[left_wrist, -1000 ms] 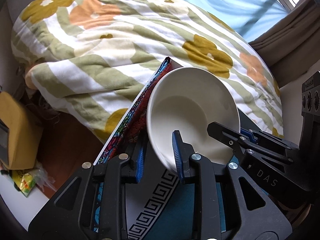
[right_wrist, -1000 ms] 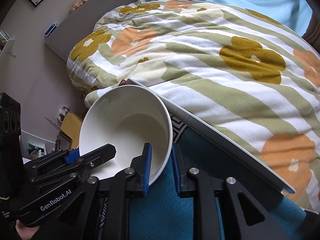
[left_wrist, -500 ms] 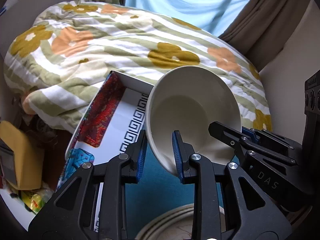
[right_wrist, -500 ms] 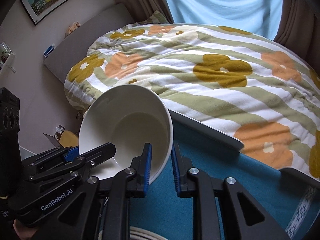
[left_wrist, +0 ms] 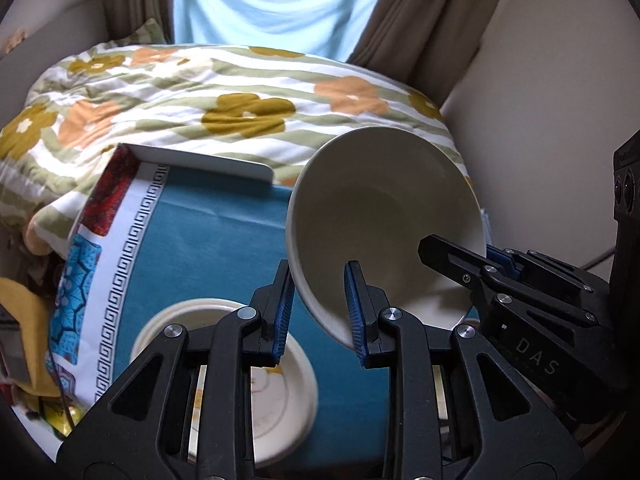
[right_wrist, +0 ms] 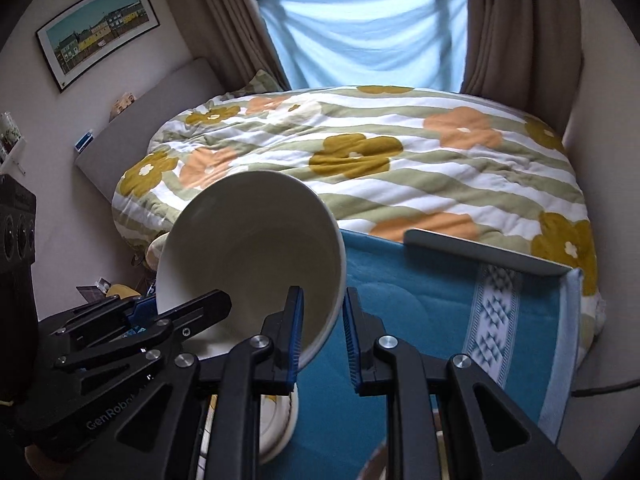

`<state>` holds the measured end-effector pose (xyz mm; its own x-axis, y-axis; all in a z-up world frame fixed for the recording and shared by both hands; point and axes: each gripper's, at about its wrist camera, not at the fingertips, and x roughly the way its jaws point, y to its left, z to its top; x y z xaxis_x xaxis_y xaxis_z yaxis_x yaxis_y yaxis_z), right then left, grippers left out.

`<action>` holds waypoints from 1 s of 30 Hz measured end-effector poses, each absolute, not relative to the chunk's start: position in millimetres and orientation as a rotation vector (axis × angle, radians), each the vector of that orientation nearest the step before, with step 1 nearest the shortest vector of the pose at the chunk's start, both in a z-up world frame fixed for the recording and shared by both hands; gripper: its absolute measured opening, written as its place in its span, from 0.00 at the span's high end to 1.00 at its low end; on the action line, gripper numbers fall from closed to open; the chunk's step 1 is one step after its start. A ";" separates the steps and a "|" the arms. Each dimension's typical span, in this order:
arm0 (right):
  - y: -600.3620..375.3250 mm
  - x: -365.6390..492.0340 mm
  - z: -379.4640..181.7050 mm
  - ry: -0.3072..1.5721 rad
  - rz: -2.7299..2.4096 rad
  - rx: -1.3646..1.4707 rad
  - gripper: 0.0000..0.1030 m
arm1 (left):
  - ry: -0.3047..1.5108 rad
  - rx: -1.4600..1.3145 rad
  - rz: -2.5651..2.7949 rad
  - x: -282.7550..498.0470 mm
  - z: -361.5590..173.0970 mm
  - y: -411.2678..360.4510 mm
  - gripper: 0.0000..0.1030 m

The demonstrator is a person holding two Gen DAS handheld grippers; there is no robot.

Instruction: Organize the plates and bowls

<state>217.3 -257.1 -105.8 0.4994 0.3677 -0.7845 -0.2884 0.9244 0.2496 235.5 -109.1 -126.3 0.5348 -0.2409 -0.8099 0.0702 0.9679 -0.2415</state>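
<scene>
While I am carrying the load back from the bed with its striped, flower-patterned duvet [left_wrist: 240, 96], the view is widening: a second ago that duvet was filling both cameras, and now the blue-draped window and brown curtains are showing above it. The surface under its teal cloth with the patterned border [left_wrist: 208, 240] is also coming into fuller view, its grey far edge now lying well below the fingers in the frame.

The big white ceramic bowl [left_wrist: 384, 216] is hanging in the air over that surface, tilted with its mouth toward the cameras. I am holding it from both sides: the left gripper [left_wrist: 320, 304] is clamped on the near rim in the left wrist view, and the right gripper [right_wrist: 322, 332] is pinching the opposite rim in the right wrist view. Both sets of fingers are staying closed on the rim wall, unchanged over the last second.

The smallest new arrival matters most. A cream round plate stack with a faint yellow motif [left_wrist: 280, 384] is now sitting below the left fingers, where only a sliver was showing half a second ago and nothing before that. I am reading this as the bowl being brought toward the other dishes, so the carry looks nearly done and the set-down is still ahead. The tilt will need levelling first.
</scene>
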 end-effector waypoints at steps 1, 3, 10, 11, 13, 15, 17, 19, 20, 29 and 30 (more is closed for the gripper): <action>-269.4 209.8 -104.7 0.968 0.377 0.098 0.82 | 0.993 -0.177 -0.206 230.4 -125.5 -121.9 0.78; -290.8 196.1 -103.8 0.967 0.337 0.114 0.82 | 1.000 -0.156 -0.249 220.7 -124.5 -148.1 0.78; -350.5 153.0 -108.5 0.983 0.188 0.174 0.82 | 1.069 -0.068 -0.398 194.1 -135.3 -226.1 0.78; -356.7 148.3 -110.6 0.988 0.172 0.188 0.82 | 1.084 -0.057 -0.417 191.0 -138.6 -233.8 0.78; -367.3 138.3 -116.8 1.000 0.146 0.220 0.82 | 1.124 -0.038 -0.446 186.5 -148.1 -246.1 0.78; -371.8 131.2 -125.3 1.018 0.127 0.231 0.82 | 1.169 -0.038 -0.464 183.5 -159.9 -253.2 0.78; -375.9 125.1 -135.5 1.039 0.116 0.236 0.82 | 1.208 -0.017 -0.472 179.8 -172.7 -260.0 0.78; -378.5 120.7 -149.0 1.067 0.105 0.248 0.82 | 1.238 0.013 -0.474 177.2 -184.0 -262.6 0.78; -379.9 118.4 -154.9 1.079 0.101 0.256 0.82 | 1.253 0.024 -0.475 175.2 -188.9 -264.9 0.78; -385.8 106.9 -188.8 1.151 0.089 0.297 0.82 | 1.294 0.148 -0.464 165.8 -216.0 -276.4 0.78; -385.6 106.1 -189.6 1.154 0.088 0.299 0.82 | 1.295 0.162 -0.462 165.1 -217.8 -278.2 0.78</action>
<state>106.1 -385.6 -189.6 0.4064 0.2217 -0.8864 0.0841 0.9569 0.2779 165.1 -278.2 -217.8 0.1963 -0.2384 -0.9511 0.4170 0.8982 -0.1390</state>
